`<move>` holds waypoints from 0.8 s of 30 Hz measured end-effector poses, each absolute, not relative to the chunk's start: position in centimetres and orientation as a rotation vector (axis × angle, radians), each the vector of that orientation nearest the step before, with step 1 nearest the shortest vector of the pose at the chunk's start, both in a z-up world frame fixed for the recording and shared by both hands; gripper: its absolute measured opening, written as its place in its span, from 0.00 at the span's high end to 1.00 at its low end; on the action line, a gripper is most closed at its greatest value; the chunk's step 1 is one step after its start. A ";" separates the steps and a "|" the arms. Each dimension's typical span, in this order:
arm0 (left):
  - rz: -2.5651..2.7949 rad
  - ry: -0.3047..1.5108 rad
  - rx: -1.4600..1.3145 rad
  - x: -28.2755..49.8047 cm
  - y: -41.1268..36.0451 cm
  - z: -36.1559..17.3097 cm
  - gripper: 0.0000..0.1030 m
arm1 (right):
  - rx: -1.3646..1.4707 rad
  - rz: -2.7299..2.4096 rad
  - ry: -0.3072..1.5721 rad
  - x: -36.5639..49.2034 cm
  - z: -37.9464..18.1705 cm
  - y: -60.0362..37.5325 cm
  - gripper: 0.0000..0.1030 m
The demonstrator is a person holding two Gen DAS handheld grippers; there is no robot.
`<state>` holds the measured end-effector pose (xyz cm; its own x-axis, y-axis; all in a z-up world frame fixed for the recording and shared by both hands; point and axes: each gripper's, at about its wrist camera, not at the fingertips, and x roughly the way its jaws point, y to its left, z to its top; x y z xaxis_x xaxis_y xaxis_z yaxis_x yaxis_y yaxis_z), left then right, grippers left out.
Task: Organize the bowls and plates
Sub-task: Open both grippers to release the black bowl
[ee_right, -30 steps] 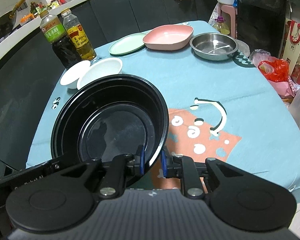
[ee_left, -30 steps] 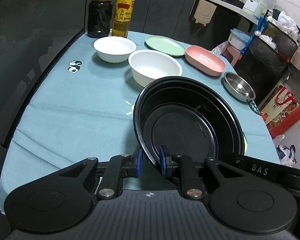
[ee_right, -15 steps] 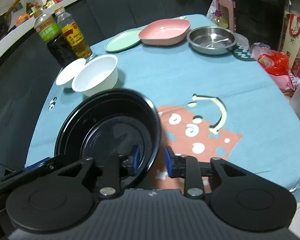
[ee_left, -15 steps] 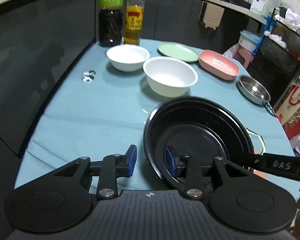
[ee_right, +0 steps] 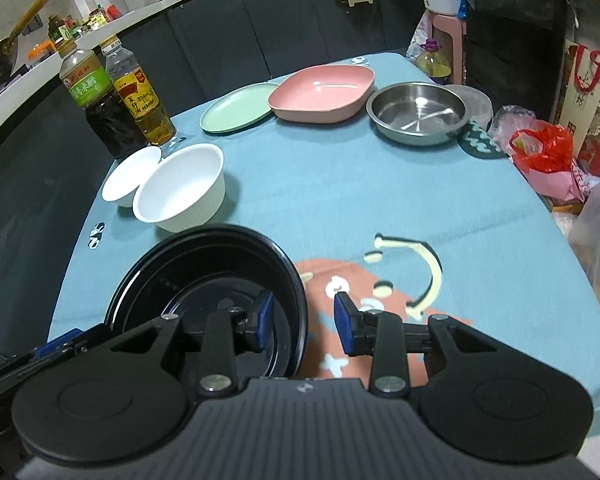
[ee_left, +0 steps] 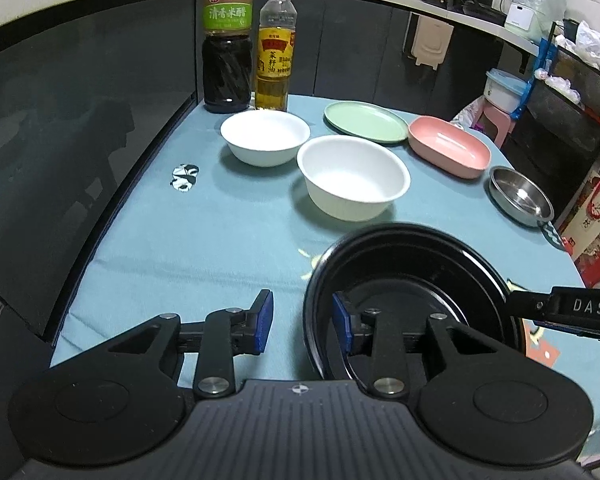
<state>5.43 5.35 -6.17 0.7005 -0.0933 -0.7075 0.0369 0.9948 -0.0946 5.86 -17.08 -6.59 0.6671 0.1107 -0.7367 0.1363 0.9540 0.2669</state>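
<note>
Black bowl [ee_left: 412, 276] near rim hidden behind both grippers, left gripper [ee_left: 302, 320] and right gripper [ee_right: 304, 320] jaws apart astride its rim, unclamped, steel dish [ee_left: 520, 196] at two o'clock partly cut off

Two white round bowls [ee_left: 265, 136] [ee_left: 354, 178]; one black plastic bowl [ee_left: 412, 276]; one steel bowl [ee_left: 520, 196]; one pink dish [ee_left: 448, 146]; one green plate [ee_left: 366, 122]; two bottles [ee_left: 227, 40] [ee_left: 275, 50].

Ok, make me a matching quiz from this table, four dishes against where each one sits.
Things:
1. black bowl
2. green plate
3. steel bowl
4. smaller white bowl

Places:
A. just in front of the two bottles
B. rim between both grippers' open jaws
C. at the table's edge, beyond the pink dish
D. between white bowls and pink dish

Pairs: 1-B, 2-D, 3-C, 4-A
</note>
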 end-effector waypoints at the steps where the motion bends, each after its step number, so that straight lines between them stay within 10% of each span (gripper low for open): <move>1: -0.069 0.788 -0.076 5.7 5.4 -6.1 0.71 | 0.310 -0.013 0.845 6.1 -6.6 -17.1 0.69; 24: -0.057 0.826 -0.164 17.6 5.8 -6.3 0.70 | 0.248 0.063 0.879 17.0 -5.5 -14.7 0.69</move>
<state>17.60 5.84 -6.26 0.6774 -0.1139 -0.7267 -0.0135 0.9859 -0.1671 16.95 -14.67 -5.54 0.6383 0.1561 -0.7538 0.0471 0.9695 0.2406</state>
